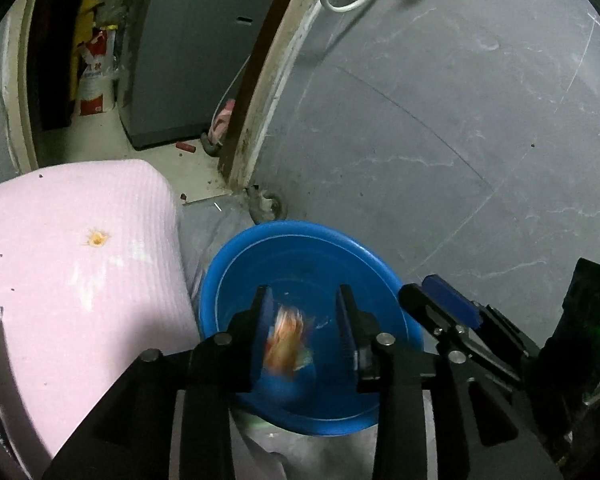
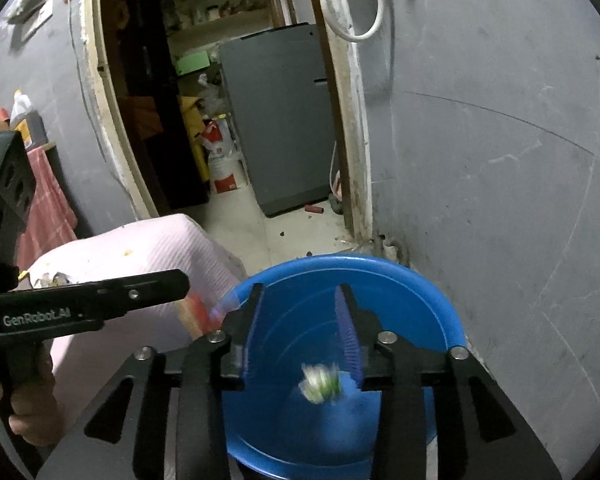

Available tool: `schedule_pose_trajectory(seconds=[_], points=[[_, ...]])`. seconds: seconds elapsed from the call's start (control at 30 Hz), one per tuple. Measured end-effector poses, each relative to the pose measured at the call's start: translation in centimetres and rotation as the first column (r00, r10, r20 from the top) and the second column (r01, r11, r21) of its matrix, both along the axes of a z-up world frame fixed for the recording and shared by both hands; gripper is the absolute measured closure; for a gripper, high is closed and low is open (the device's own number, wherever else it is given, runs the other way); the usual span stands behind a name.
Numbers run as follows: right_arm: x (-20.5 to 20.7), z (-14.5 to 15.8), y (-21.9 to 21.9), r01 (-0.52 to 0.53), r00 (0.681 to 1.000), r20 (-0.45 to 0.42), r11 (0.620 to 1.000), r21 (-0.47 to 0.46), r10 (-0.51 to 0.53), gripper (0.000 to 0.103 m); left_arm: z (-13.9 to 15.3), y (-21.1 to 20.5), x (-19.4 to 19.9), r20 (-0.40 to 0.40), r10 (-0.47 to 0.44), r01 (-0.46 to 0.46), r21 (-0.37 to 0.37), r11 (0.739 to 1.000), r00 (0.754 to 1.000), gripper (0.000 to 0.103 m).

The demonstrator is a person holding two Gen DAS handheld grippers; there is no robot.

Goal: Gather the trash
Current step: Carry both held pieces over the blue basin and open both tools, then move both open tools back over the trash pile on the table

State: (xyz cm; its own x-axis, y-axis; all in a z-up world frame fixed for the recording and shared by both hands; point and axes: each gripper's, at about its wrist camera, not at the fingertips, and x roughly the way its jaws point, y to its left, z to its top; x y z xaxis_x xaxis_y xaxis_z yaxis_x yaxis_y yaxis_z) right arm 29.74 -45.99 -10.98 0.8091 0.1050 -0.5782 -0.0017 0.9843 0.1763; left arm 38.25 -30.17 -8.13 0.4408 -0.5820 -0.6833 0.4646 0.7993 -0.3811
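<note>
A blue plastic basin (image 1: 228, 264) stands on the floor by a grey wall; it also shows in the right wrist view (image 2: 432, 280). My left gripper (image 1: 304, 300) is open above it, and a blurred orange wrapper (image 1: 286, 338) is loose between the jaws, close to the left finger. My right gripper (image 2: 300, 296) is open above the basin, and a blurred white and green scrap (image 2: 320, 382) is loose below the right finger. The right gripper's body (image 1: 460, 312) shows at right in the left wrist view; the left one (image 2: 84, 300) shows at left in the right wrist view.
A pink cloth-covered surface (image 1: 80, 264) with an orange stain (image 1: 97, 238) and scraps (image 2: 54, 279) lies left of the basin. A doorway behind opens on a grey appliance (image 2: 278, 120), bags (image 1: 96, 76) and littered floor. A grey wall (image 1: 440, 120) is at right.
</note>
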Motion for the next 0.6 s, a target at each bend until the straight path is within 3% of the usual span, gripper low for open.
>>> schedule_pose_trajectory(seconds=[0.23,0.33,0.4,0.47,0.6], points=[[-1.2,3.3,-0.3,0.02,0.996,0.085,1.0,-0.005,-0.019,0.05,3.2,3.3,-2.1,0.08,0.071,-0.07,-0.02,0.997,0.994,0.048],[-2.0,5.5,-0.3,0.033,0.989,0.144,0.999,0.0,-0.032,0.026,4.8,5.2,-2.7,0.121,0.128,-0.126,-0.028,0.992,0.984,0.039],[-2.6,6.7,0.0,0.053,0.984,0.169,0.998,0.023,-0.057,0.023,6.5,6.9,-3.1,0.16,0.18,-0.177,-0.033,0.984,0.97,0.027],[-3.4,7.9,-0.1,0.088,0.973,0.205,0.99,0.111,-0.109,0.016,8.9,9.0,-3.5,0.192,0.256,-0.25,-0.056,0.967,0.947,0.025],[-4.8,10.1,1.0,0.08,0.963,0.244,0.986,0.143,-0.114,0.006,13.2,13.1,-5.2,0.268,0.358,-0.329,-0.147,0.933,0.894,0.01]])
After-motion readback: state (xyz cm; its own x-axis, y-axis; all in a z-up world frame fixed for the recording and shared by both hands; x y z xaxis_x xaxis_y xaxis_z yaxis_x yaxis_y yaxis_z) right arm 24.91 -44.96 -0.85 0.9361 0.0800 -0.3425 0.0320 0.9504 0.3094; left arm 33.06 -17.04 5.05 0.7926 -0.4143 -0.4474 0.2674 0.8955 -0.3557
